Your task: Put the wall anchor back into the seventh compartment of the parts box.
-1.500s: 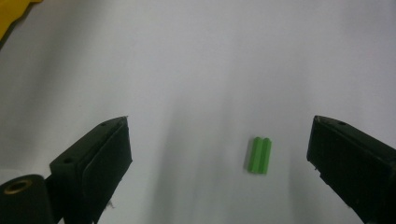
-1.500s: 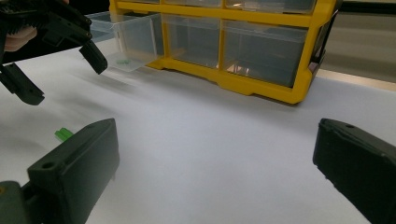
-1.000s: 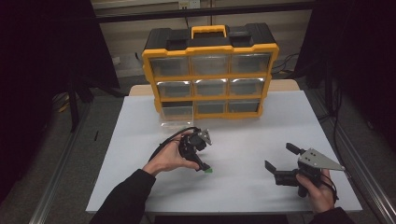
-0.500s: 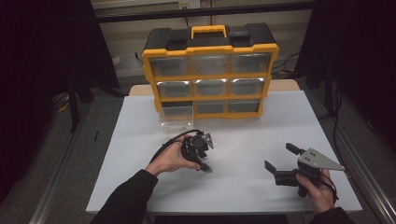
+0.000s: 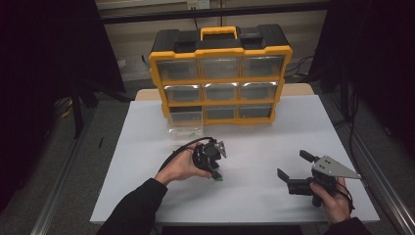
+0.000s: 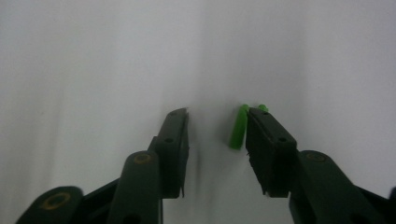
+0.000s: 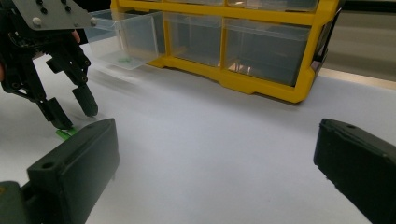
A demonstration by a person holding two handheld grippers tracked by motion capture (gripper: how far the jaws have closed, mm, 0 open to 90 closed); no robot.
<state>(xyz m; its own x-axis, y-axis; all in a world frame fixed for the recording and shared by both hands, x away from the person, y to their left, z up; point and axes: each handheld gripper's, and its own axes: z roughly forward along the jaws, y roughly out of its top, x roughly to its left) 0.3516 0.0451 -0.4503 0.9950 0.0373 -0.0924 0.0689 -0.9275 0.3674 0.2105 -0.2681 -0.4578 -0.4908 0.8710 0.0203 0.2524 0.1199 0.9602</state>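
Observation:
A small green plastic piece (image 6: 238,128) lies on the white table (image 5: 254,142), touching the inner face of one jaw of my left gripper (image 6: 216,114). That gripper is open and points down at the table, its jaws on either side of the piece without clamping it. From above, the left gripper (image 5: 216,174) sits at the table's middle with the green piece (image 5: 219,178) at its tips. My right gripper (image 5: 293,165) is held low at the front right, wide open with nothing in it. From the right gripper (image 7: 219,149) I see the left gripper (image 7: 70,112) and the green piece (image 7: 65,133).
A yellow and black drawer organiser (image 5: 220,73) stands at the back of the table. Its bottom-left clear drawer (image 5: 185,123) is pulled out, with small green bits (image 7: 123,59) inside. The table edges lie close to both hands at the front.
The left gripper has shifted a little to the right over the green piece. The right gripper has stayed where it was.

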